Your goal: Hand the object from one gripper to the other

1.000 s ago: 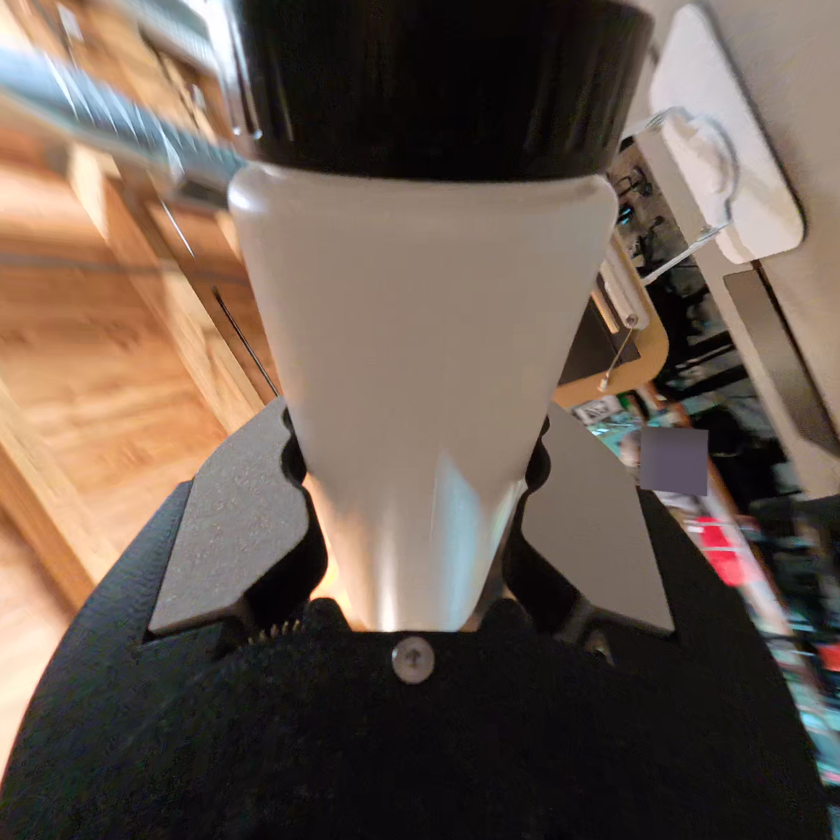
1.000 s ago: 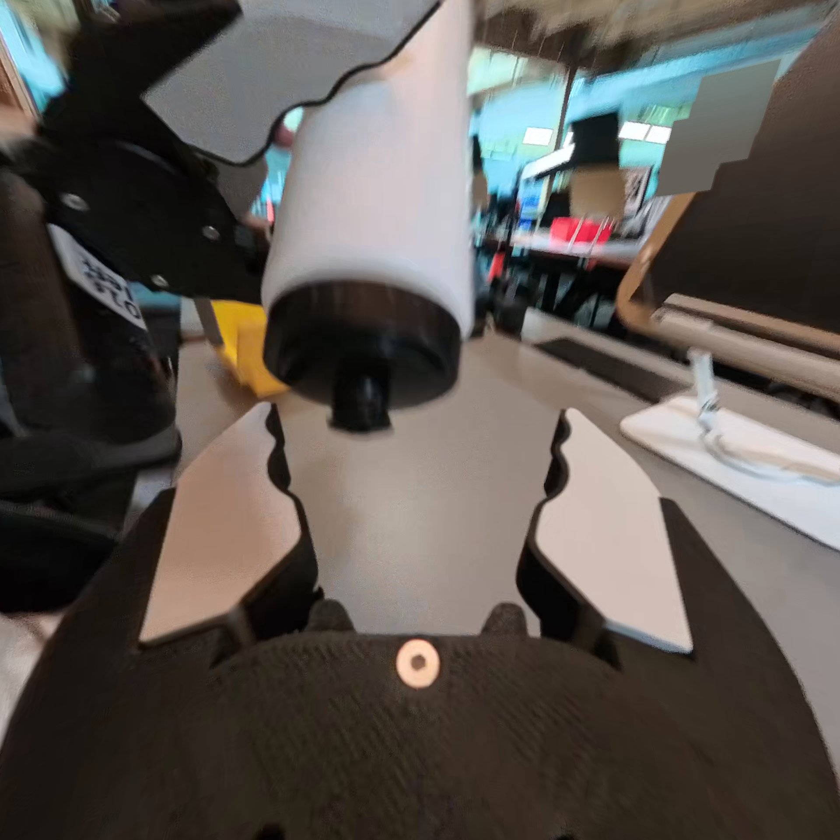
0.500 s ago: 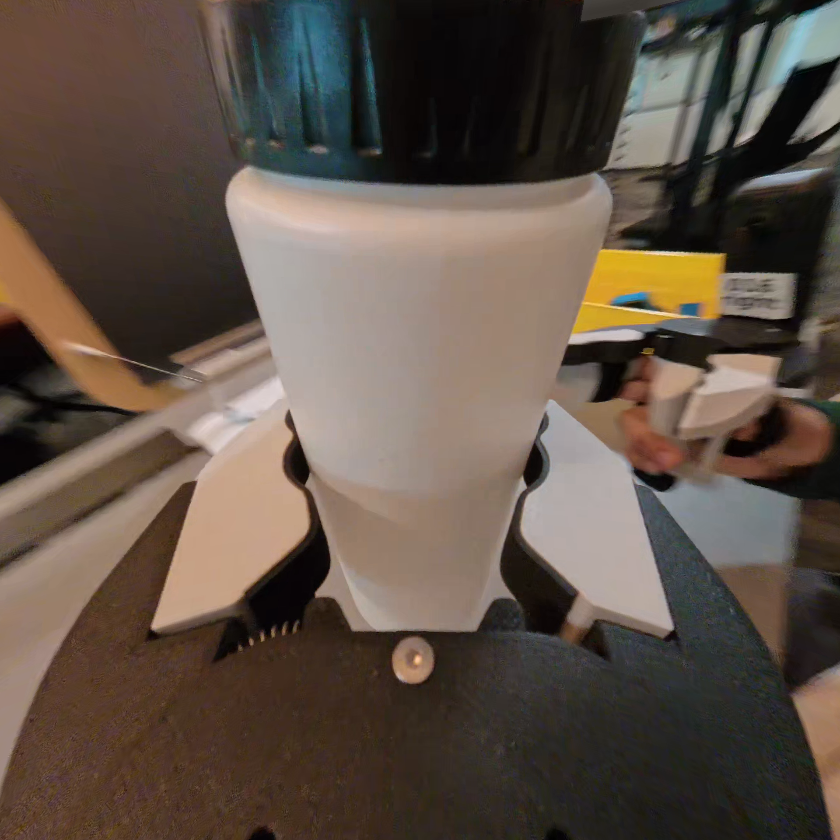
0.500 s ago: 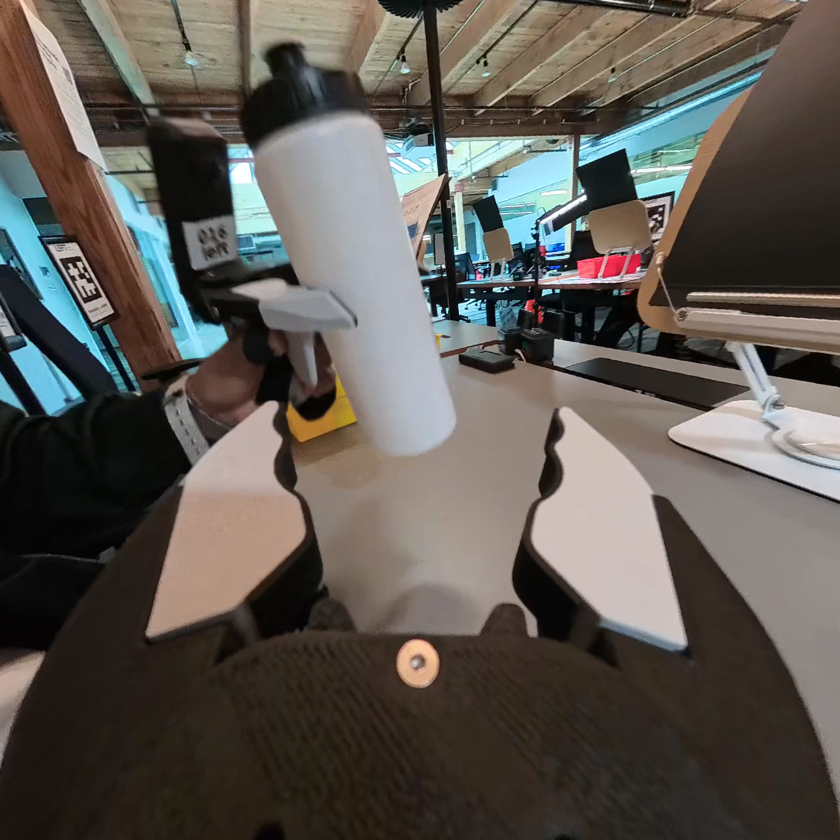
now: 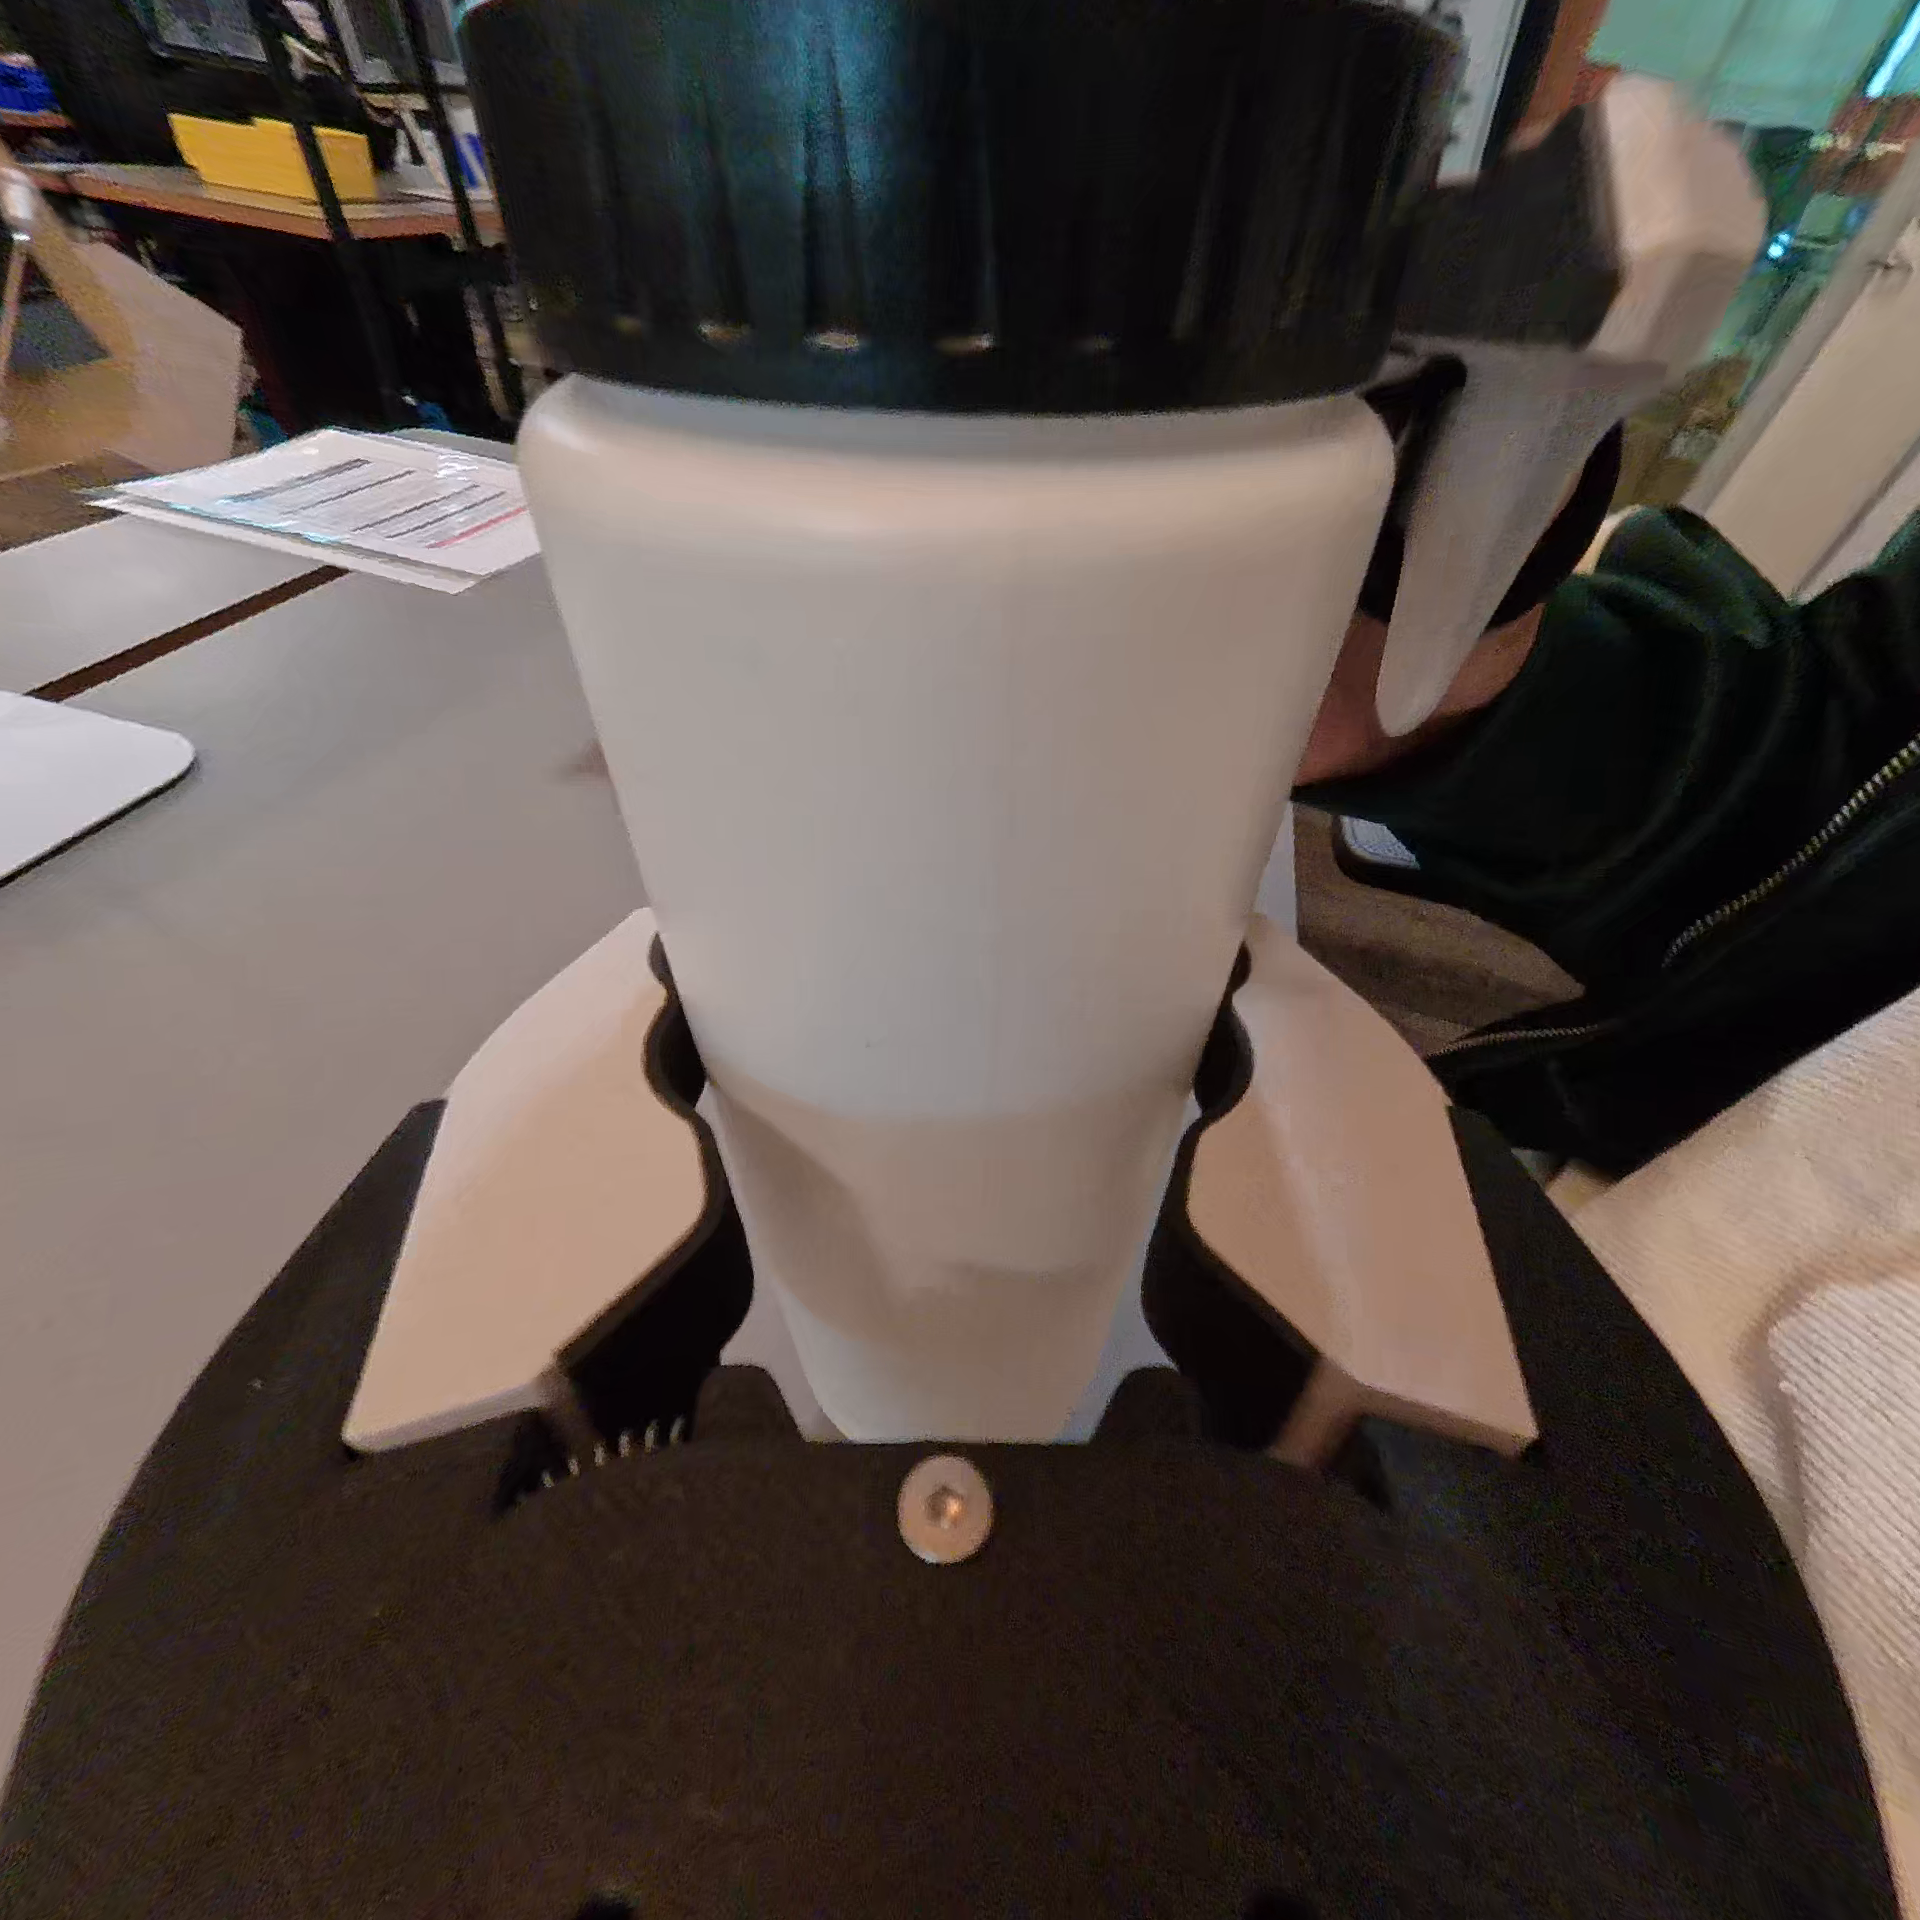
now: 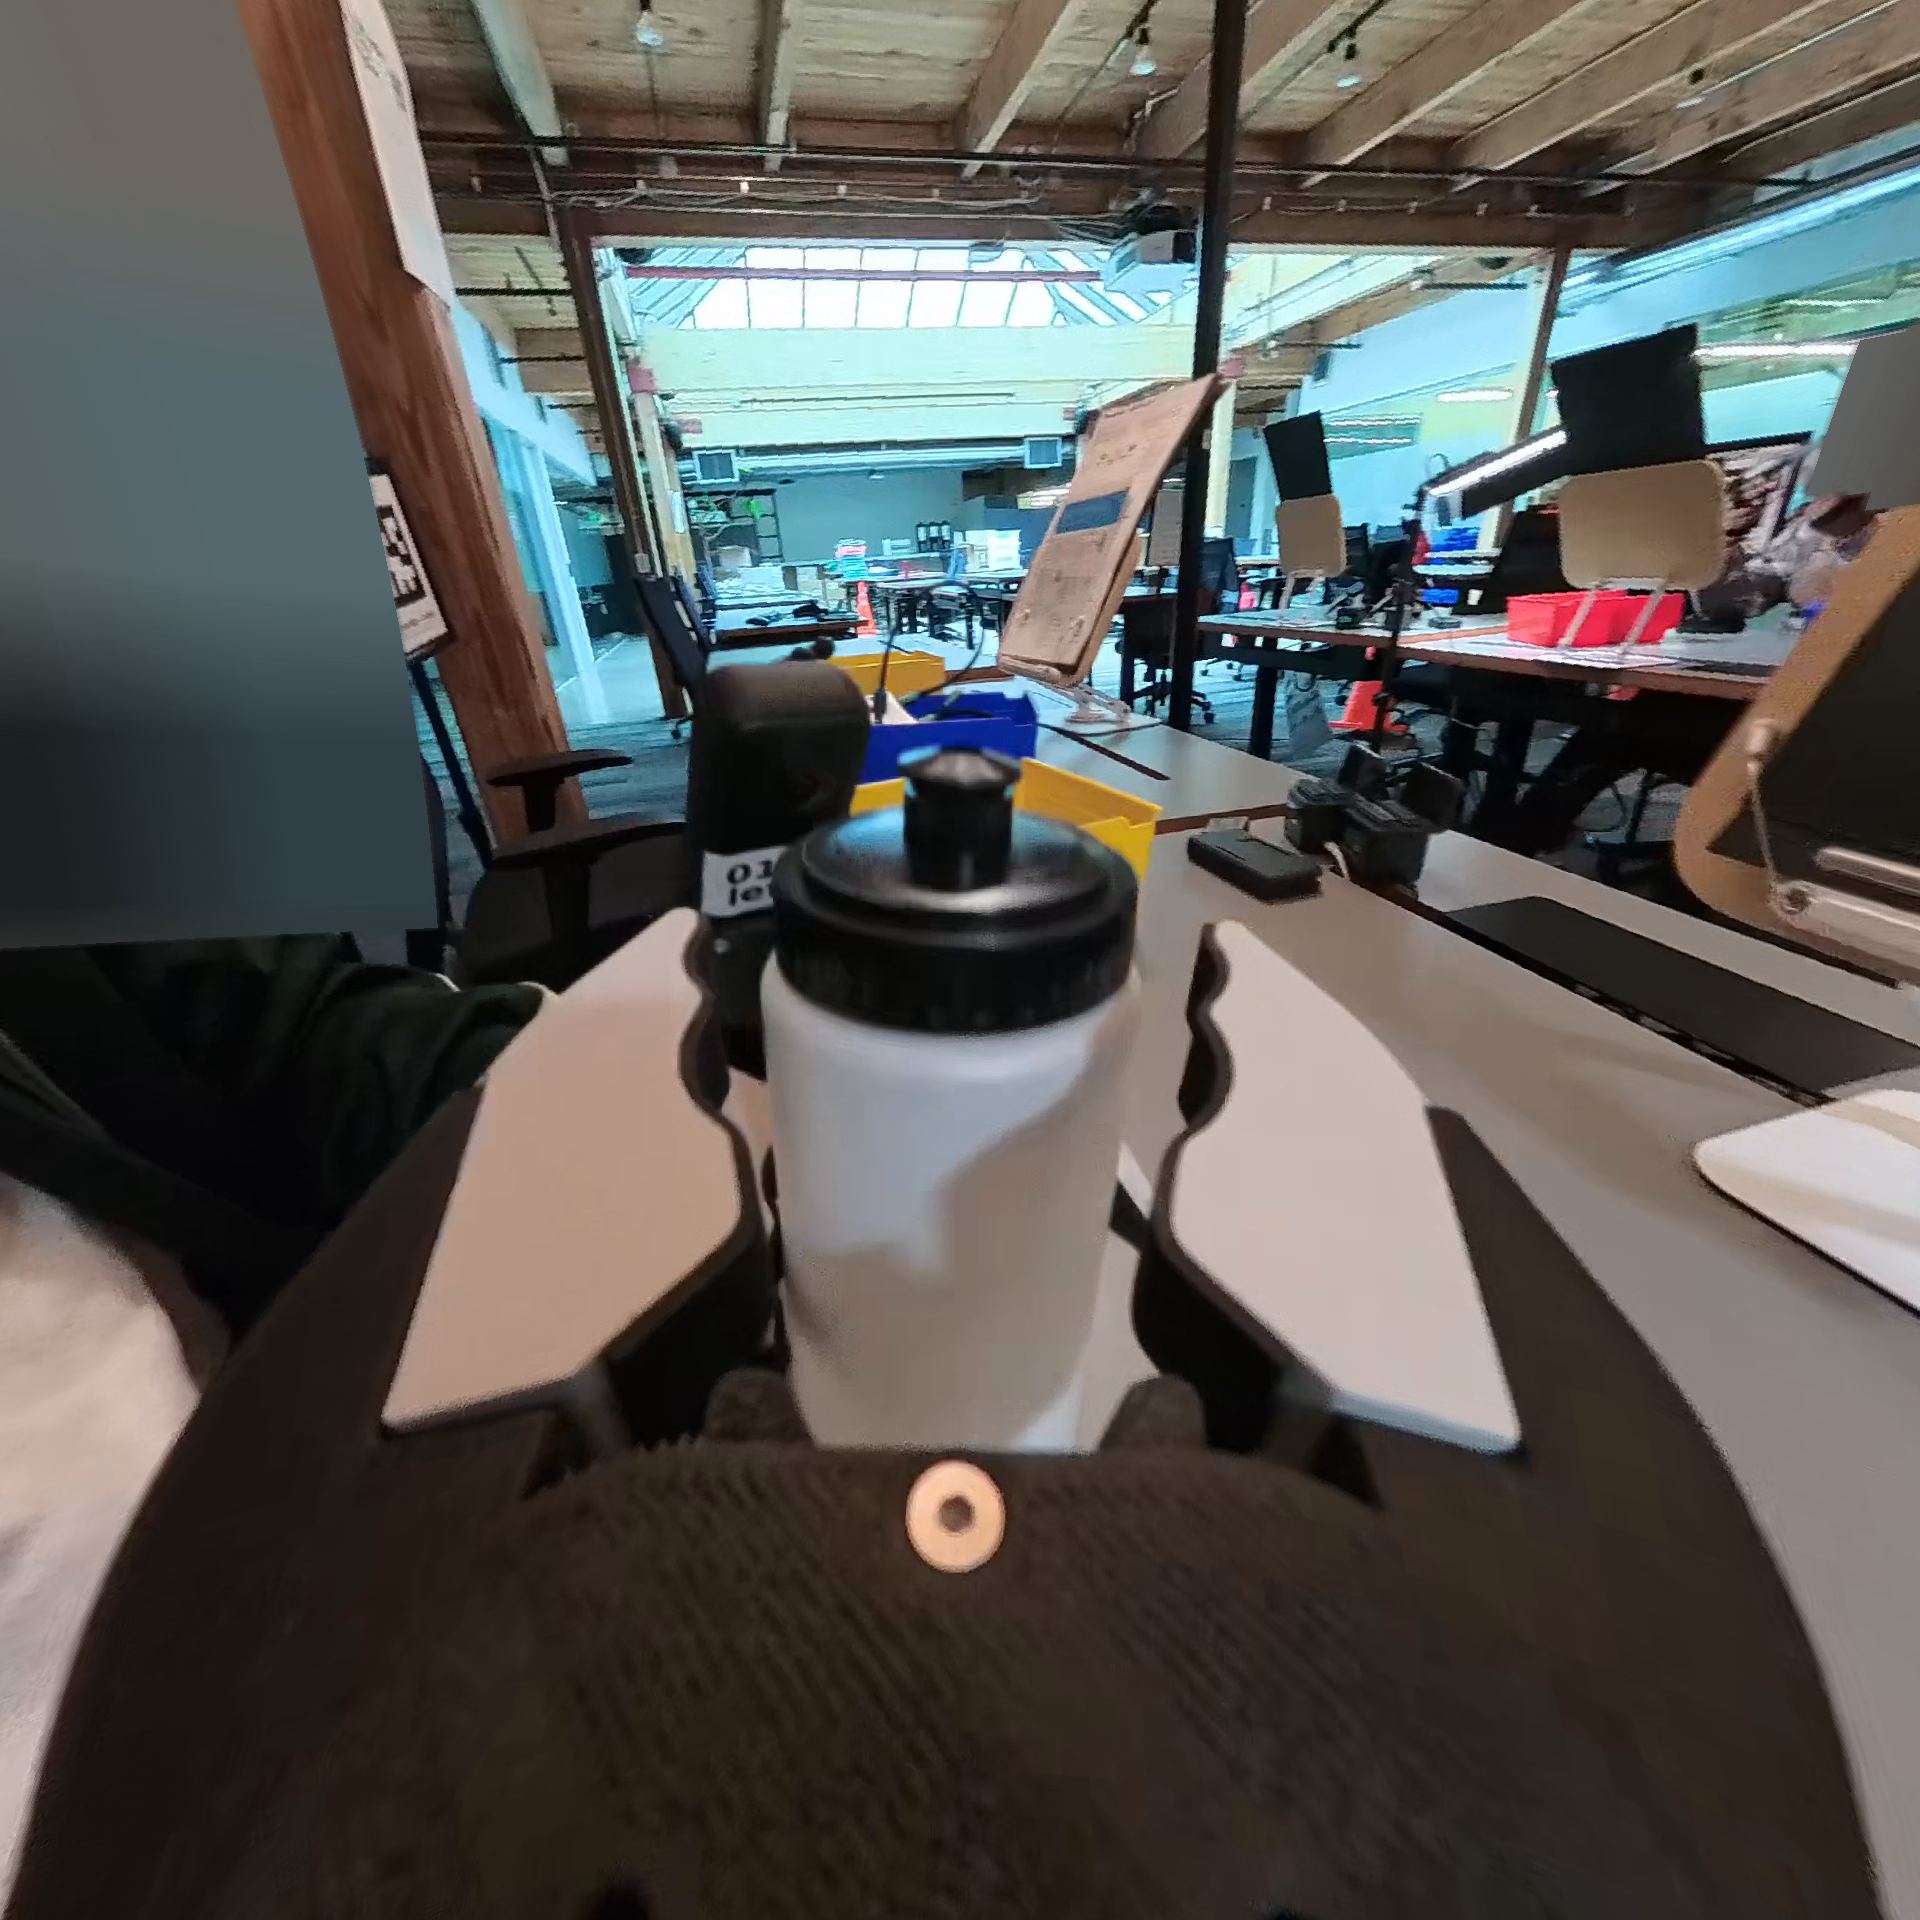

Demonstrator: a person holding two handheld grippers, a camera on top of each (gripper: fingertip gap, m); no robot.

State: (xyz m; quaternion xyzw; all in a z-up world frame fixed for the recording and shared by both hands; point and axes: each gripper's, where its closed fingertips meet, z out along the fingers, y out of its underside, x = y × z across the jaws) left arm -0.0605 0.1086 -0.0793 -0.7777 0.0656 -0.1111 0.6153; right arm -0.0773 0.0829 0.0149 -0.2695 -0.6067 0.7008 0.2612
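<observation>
A white bottle [image 5: 935, 779] with a black cap is clamped low on its body by my left gripper [image 5: 951, 935], which is shut on it. In the right wrist view the bottle [image 6: 935, 1143] stands upright between the fingers of my right gripper [image 6: 951, 930]. The jaws are open, with a narrow gap on each side of the bottle. The black body of the left gripper [image 6: 774, 748] shows behind the bottle. In the left wrist view one finger [image 5: 1486, 540] of the right gripper sits beside the bottle's shoulder at the upper right.
A grey table [image 6: 1455, 1039] lies below and ahead. On it are a white stand base [image 6: 1818, 1195], a black mat [image 6: 1662, 997], yellow and blue bins [image 6: 1091, 810] and papers [image 5: 343, 499]. A person's dark sleeve [image 5: 1662, 779] is close on the right.
The left gripper has swung the bottle upright and brought it toward the right gripper. The bottle now sits between the right gripper's open fingers. The left grip has not changed.
</observation>
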